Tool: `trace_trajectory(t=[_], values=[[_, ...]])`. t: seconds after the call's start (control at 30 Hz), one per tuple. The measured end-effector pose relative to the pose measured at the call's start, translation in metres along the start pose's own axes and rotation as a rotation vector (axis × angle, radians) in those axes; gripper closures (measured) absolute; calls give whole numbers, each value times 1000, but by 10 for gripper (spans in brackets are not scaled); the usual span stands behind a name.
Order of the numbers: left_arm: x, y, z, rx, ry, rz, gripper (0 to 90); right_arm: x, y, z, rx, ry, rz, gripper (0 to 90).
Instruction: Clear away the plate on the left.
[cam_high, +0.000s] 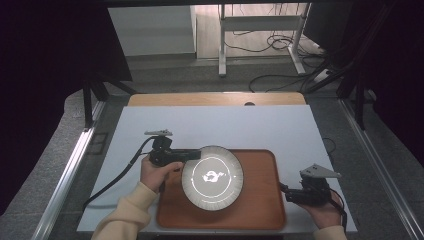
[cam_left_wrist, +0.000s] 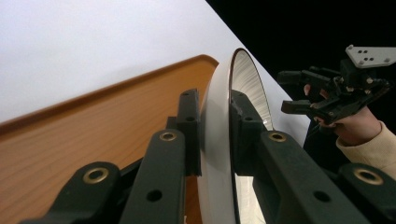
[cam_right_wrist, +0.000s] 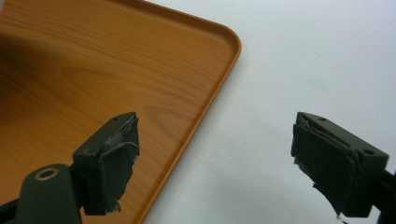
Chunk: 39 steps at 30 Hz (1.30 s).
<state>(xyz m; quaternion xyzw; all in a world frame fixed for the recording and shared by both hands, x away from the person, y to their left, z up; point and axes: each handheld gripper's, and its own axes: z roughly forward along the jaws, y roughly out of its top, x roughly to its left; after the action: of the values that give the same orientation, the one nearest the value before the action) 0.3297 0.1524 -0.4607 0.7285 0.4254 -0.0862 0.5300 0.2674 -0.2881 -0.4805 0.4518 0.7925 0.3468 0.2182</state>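
Both grippers: left gripper (cam_high: 192, 155) clamps plate (cam_high: 212, 177) rim over tray (cam_high: 260, 210); right gripper (cam_right_wrist: 215, 163) gapes at tray's edge.

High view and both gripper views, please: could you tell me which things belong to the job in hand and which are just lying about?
In the job:
- plate, clamped at its rim by the left gripper
- wooden tray under the plate
- right gripper, open beside the tray

Lying about:
- white mat
- metal stand and floor cables beyond the table

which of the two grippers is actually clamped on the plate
The left gripper: its jaws pinch the plate rim. The right gripper stands open beside the tray, holding nothing.
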Motion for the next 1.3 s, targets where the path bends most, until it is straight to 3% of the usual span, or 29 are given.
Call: trace_trajectory(t=[0.27, 0.63, 0.87, 1.3], values=[[3, -6, 11, 13, -6, -10, 774, 0, 0, 0, 2, 1, -1, 156], [14, -18, 38, 85, 11, -38, 779, 0, 0, 1, 4, 3, 0, 156], [24, -21, 46, 146, 128, -6, 829, 0, -1, 1, 4, 1, -2, 156], [42, -29, 61, 209, 152, -2, 800, 1, -2, 2, 9, 0, -2, 157]])
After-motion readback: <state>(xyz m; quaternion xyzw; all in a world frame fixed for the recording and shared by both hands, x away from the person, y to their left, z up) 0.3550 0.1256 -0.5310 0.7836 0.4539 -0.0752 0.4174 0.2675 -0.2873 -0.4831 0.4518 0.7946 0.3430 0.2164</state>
